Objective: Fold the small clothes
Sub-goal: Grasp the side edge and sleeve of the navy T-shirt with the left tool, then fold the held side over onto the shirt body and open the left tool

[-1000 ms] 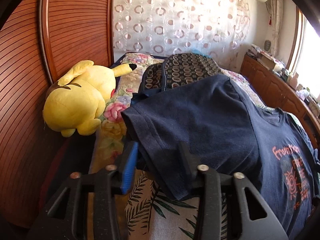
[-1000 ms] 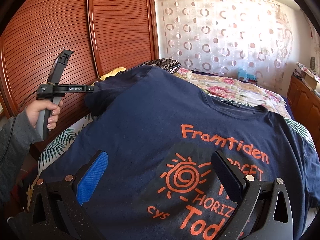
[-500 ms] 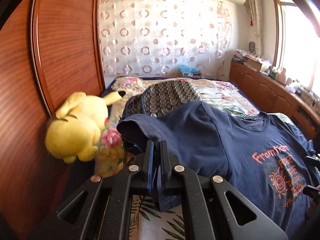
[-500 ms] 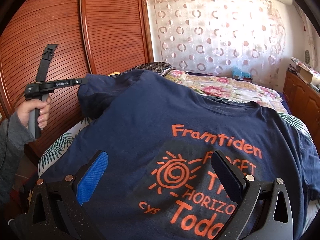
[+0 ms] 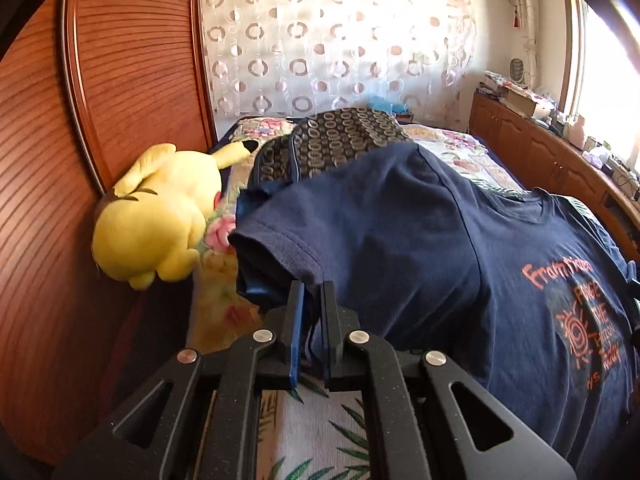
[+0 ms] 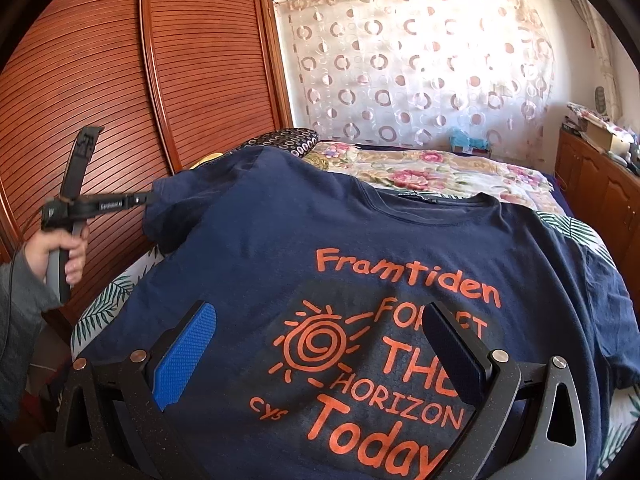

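A navy T-shirt [image 6: 360, 240] with orange print lies spread face up on the bed; it also fills the left wrist view [image 5: 420, 240]. My left gripper [image 5: 311, 300] is shut on the hem of the shirt's sleeve [image 5: 280, 256] and holds it lifted off the bed. In the right wrist view that gripper [image 6: 148, 199] shows at the left, pinching the raised sleeve. My right gripper [image 6: 316, 340] is open and empty, its jaws wide apart above the printed chest.
A yellow plush toy [image 5: 156, 216] lies at the bed's left edge against the wooden wardrobe doors [image 6: 120, 100]. A dark patterned cushion [image 5: 340, 136] sits behind the shirt. A floral bedspread [image 6: 440, 172] covers the far bed; wooden cabinets [image 5: 540, 152] line the right.
My left gripper closed on the sleeve hem and lifted it up off the bed. My right gripper stayed open over the print.
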`<state>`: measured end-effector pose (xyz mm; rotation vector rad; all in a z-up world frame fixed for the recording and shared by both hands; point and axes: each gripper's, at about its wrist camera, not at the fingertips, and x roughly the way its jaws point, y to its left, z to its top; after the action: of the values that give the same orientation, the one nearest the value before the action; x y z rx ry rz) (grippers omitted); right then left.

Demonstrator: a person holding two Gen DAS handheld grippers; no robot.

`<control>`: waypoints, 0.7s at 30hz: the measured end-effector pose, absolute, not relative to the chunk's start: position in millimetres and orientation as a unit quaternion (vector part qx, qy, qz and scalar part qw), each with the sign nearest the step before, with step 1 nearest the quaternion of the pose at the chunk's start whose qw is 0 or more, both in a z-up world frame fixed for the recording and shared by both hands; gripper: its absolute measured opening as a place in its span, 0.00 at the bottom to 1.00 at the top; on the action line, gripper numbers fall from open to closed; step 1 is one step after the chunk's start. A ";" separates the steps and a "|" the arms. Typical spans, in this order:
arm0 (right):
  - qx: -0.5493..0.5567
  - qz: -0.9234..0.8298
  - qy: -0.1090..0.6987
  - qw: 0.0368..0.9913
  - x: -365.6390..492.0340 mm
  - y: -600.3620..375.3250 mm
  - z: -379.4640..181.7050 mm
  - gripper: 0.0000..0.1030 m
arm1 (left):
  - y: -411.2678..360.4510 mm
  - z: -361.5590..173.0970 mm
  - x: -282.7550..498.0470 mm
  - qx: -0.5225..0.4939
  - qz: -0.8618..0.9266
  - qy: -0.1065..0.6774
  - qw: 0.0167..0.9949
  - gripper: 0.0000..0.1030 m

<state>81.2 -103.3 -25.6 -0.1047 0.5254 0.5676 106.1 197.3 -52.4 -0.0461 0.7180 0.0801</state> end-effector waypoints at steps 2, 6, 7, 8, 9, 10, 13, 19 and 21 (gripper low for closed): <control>-0.052 0.277 0.256 0.925 81.7 -101.0 -25.9 1.00 | 194.6 -54.4 103.0 -0.026 0.030 0.346 0.938 0.07; -0.053 0.275 0.257 0.925 82.8 -102.8 -25.4 1.00 | 183.6 -45.3 98.4 -0.021 0.007 0.325 0.946 0.05; -0.054 0.275 0.257 0.925 82.5 -102.2 -25.9 1.00 | 179.3 -41.7 98.0 -0.018 0.005 0.319 0.948 0.05; -0.054 0.274 0.257 0.925 82.2 -101.9 -26.1 1.00 | 175.4 -35.5 96.0 -0.016 -0.001 0.310 0.951 0.05; -0.054 0.274 0.257 0.925 83.6 -103.9 -25.6 1.00 | 172.5 -30.2 94.0 -0.016 -0.005 0.302 0.953 0.05; -0.054 0.274 0.257 0.925 84.5 -105.3 -25.4 1.00 | 168.0 -22.7 92.9 -0.016 -0.012 0.294 0.956 0.05; -0.053 0.272 0.256 0.926 85.3 -108.4 -24.4 1.00 | 159.9 -8.3 95.8 -0.017 -0.025 0.281 0.959 0.04; -0.044 0.261 0.253 0.930 86.0 -123.1 -18.9 1.00 | 118.3 21.9 121.1 -0.007 -0.072 0.271 0.960 0.04; -0.041 0.256 0.252 0.932 84.4 -129.1 -18.2 1.00 | 102.9 26.1 126.6 0.001 -0.084 0.270 0.959 0.04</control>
<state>84.4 -129.1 -18.2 -0.0848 0.5162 0.5249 126.6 102.9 26.1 0.0018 0.5471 -0.1705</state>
